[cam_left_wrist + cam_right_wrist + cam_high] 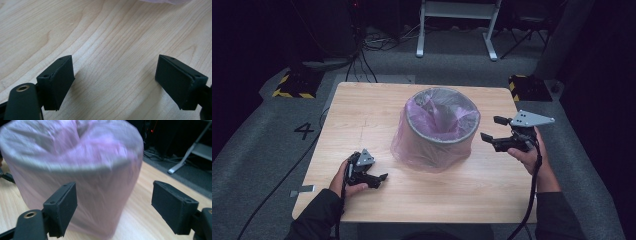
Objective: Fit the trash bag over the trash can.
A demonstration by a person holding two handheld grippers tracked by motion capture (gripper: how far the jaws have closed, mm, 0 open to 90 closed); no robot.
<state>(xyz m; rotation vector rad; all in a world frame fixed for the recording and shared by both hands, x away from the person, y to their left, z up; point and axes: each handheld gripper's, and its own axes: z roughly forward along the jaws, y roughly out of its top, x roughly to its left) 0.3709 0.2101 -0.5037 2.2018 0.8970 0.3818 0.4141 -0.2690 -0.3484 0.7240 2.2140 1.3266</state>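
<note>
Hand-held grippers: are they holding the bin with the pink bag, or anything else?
Nothing is held. The left hand-held gripper is open above the table; the right hand-held gripper is open beside the bin, not touching it.

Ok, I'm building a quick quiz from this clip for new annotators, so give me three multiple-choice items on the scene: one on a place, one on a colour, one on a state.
1. Where does the bin stand?
A. near the middle of the table
B. on the floor
C. at the table's near left corner

2. What colour is the bag that lines the bin?
A. black
B. pale pink-purple
C. green

3. How do the jaws of the left gripper stand?
A. shut on the bag
B. shut on nothing
C. open, with bare wood between them

Answers:
1 A, the high view shows it mid-table, between the left gripper and the right gripper.
2 B, the thin film over rim and sides is pinkish in the high view and the right gripper view.
3 C, the left gripper view shows the jaws wide apart over the tabletop.
</note>
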